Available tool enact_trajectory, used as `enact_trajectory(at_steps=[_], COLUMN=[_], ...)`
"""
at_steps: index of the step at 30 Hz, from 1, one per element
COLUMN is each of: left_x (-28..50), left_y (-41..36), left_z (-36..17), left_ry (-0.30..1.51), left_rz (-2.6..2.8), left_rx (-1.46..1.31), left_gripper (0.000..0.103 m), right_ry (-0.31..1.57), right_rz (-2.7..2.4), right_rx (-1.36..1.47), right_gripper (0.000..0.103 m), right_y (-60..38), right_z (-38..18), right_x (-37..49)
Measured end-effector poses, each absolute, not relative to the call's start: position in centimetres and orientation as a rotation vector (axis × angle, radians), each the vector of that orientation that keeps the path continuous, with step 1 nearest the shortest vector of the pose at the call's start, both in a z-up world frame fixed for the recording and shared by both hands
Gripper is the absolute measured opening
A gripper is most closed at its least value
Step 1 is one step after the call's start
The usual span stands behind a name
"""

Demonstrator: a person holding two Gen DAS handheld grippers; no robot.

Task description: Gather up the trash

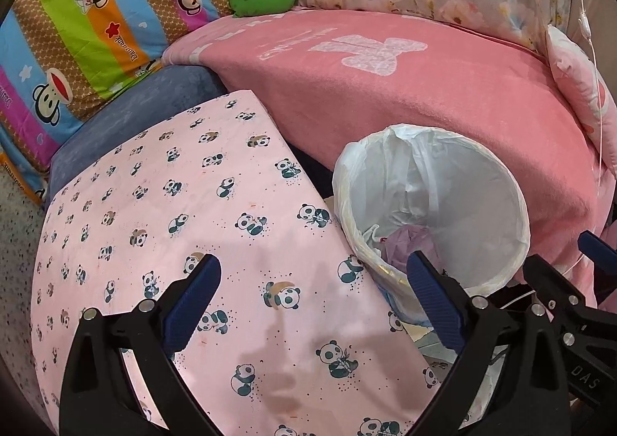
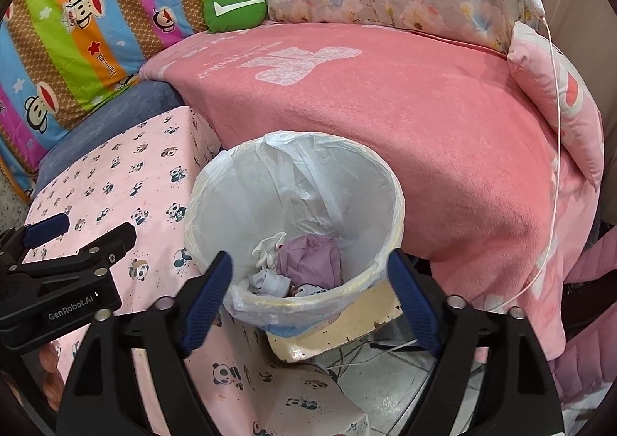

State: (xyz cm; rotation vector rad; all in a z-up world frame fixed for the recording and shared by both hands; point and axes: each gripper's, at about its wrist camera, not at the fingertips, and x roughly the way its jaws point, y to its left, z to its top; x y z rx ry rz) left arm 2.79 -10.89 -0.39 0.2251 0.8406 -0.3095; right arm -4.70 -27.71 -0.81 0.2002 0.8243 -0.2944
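Bin (image 2: 389, 204) stands upright, mouth upward, crumpled purple trash (image 2: 308, 258) inside; both tongs (image 1: 314, 301) (image 2: 308, 297) gape apart, empty

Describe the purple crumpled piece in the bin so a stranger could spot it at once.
Start at the big pink blanket draped over the sofa; in front of it, beside the panda-print cloth, stands a round bin lined with a white plastic bag. At its bottom lies the purple crumpled piece, the only purple item among the white scraps.
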Motion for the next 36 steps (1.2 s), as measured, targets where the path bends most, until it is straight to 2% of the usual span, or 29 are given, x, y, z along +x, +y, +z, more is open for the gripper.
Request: enact_trajectory(at_steps=[7, 10, 36], left_x=[2.3, 2.1, 1.3], left_y=[-10.8, -10.9, -12.0], left_z=[-0.5, -0.6, -1.2], left_ry=[0.824, 0.817, 0.844], left_rz=[-0.285, -0.276, -0.254], left_rx=[0.196, 0.182, 0.200], left_gripper=[0.093, 0.093, 0.093], right_ry=[0.827, 0.827, 0.832], right_rz=[-0.303, -0.310, -0.324], right_rx=[0.192, 0.187, 0.191], right_gripper=[0.088, 0.099, 0.099], right_y=[-27.9, -27.9, -28.2], right_z=[-1.2, -1.3, -1.7], right_x=[-5.0, -5.1, -5.5])
